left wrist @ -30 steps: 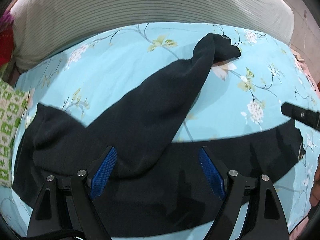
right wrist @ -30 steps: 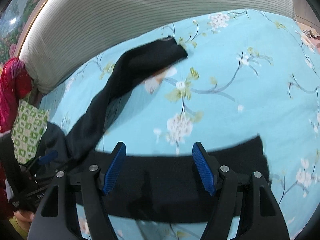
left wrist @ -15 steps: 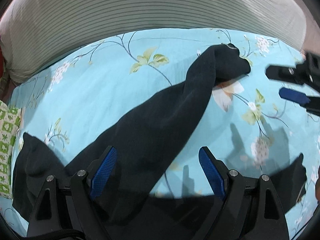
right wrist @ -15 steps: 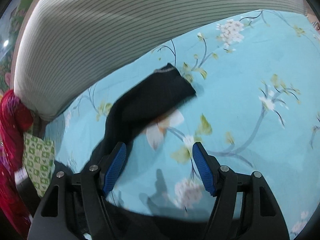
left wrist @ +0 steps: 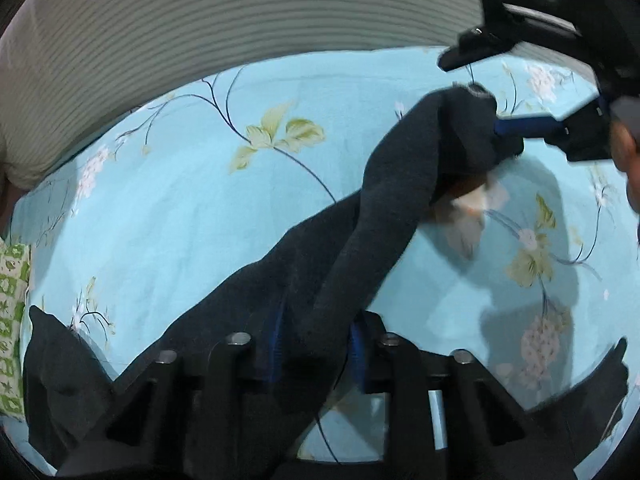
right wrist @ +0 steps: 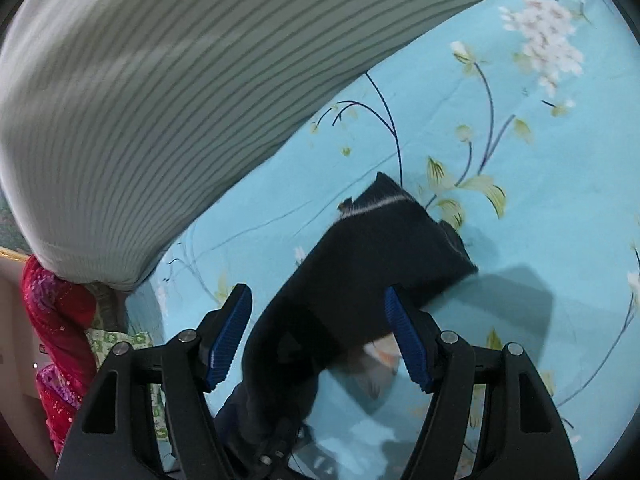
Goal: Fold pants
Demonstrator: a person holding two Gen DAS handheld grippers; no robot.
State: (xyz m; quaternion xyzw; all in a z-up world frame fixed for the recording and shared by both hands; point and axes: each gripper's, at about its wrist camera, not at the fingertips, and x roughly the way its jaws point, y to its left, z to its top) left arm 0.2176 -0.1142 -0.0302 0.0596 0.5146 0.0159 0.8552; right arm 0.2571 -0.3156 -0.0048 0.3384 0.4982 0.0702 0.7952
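Blue-padded, the left gripper (left wrist: 316,348) has just been closing and now pinches the black pants (left wrist: 384,216) mid-leg. Beyond it, the right gripper (right wrist: 320,336) stands spread around the leg's cuff without pressing. Both work on the turquoise floral bedsheet (left wrist: 192,200), below a striped pillow (right wrist: 160,100).

1. My left wrist camera is looking steeply down along my left gripper (left wrist: 316,354), sitting close over the black knit pants (left wrist: 372,216) on the light-blue flowered bedsheet (left wrist: 192,200).
2. My right wrist camera is looking down along my right gripper (right wrist: 318,336), hovering near the pants' cuff end.
3. Both views are sharing that cuff, the sheet and the grey striped pillow (right wrist: 152,92); my left view is catching the right gripper at its upper right.
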